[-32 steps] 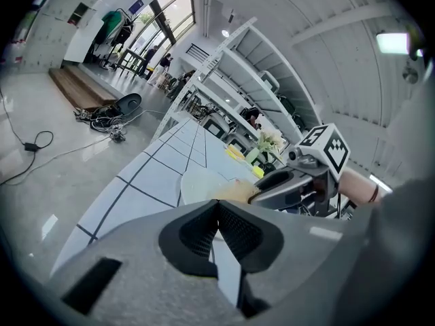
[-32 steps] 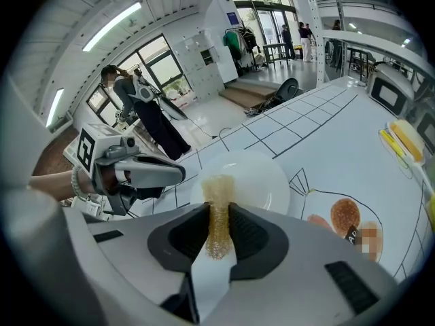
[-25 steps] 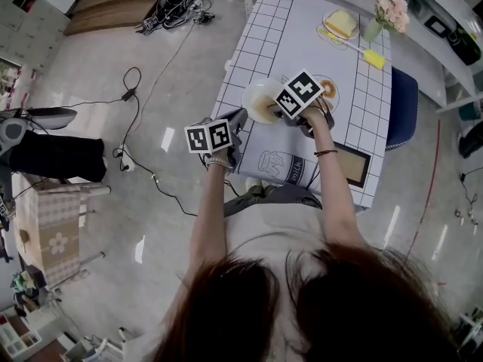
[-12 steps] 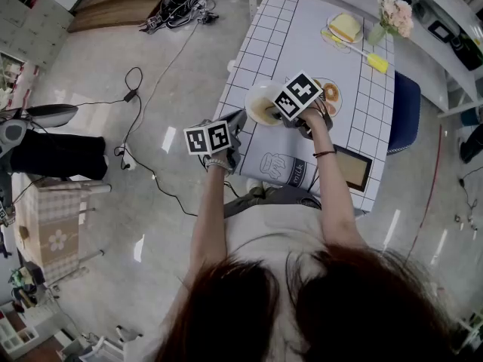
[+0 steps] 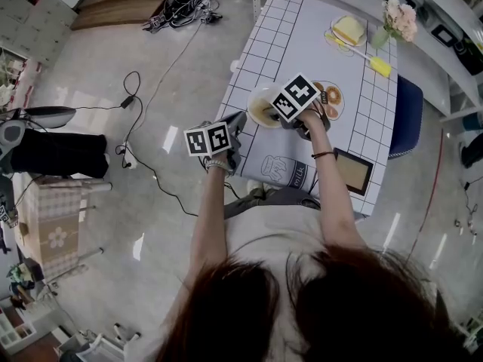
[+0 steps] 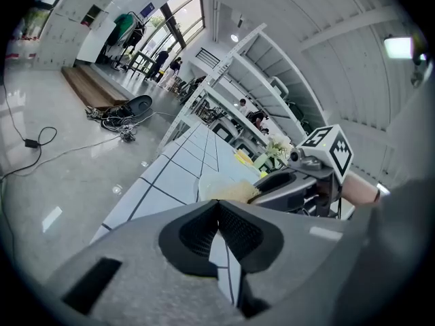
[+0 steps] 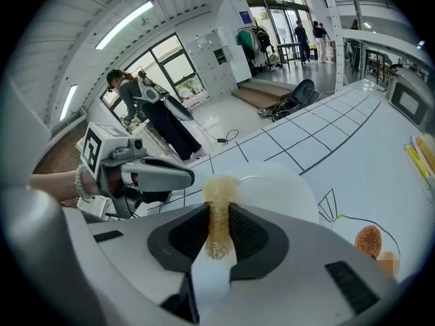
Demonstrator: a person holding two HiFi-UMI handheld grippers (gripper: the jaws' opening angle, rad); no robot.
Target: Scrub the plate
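L hand-held gripper [image 6: 217,206] is closed on the near rim of the plate [image 6: 214,185], prob. pinning it at the bench [image 5: 302,36] edge so it won't slide. R hand-held gripper [image 7: 218,212] is clamped on a tan scourer [image 7: 219,189], its tip on the plate to scrub.

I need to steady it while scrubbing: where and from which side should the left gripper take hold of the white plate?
Probably its thin rim on the left edge, coming in low from the left. The plate lies flat on the table, so only the rim offers a pinch, and the right gripper with its scouring pad occupies the middle.
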